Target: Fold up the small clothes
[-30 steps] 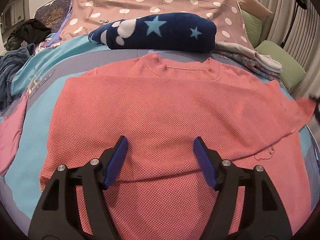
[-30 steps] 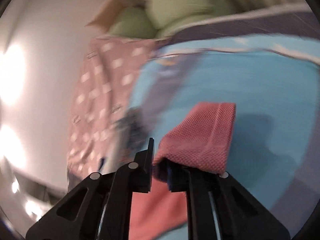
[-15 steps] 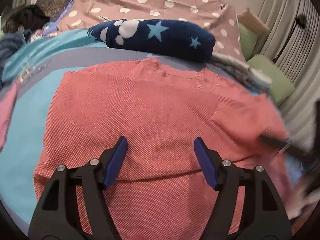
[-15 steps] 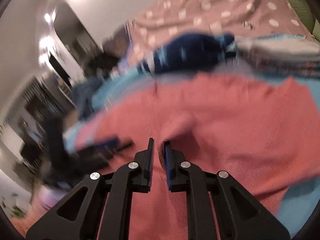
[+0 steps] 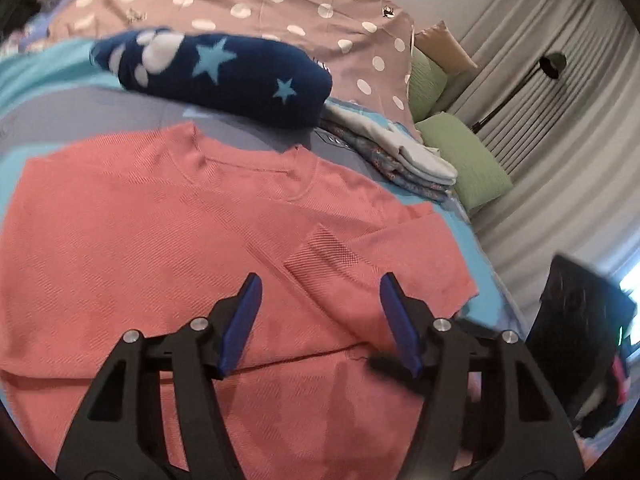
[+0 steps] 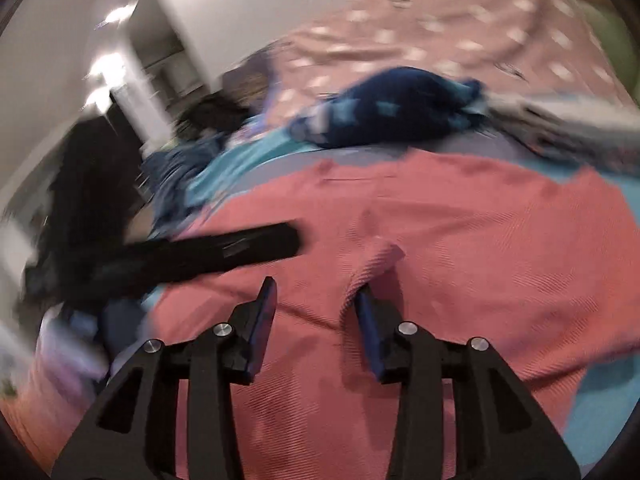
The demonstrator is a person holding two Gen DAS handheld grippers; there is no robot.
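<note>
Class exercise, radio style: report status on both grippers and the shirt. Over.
Left gripper open, hovering over the shirt. Right gripper open, sleeve lies folded in across the shirt. Folded pile sits beyond the collar, apart.

soft indoor light; right wrist view motion-blurred, fisheye-warped edges.

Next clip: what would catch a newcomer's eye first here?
The coral-pink shirt spread flat on the bed fills the foreground, its right sleeve folded in over the body. Behind the collar lies a navy star-print blanket, with a small stack of folded clothes to its right. Both the left gripper and right gripper hover open above the shirt.
</note>
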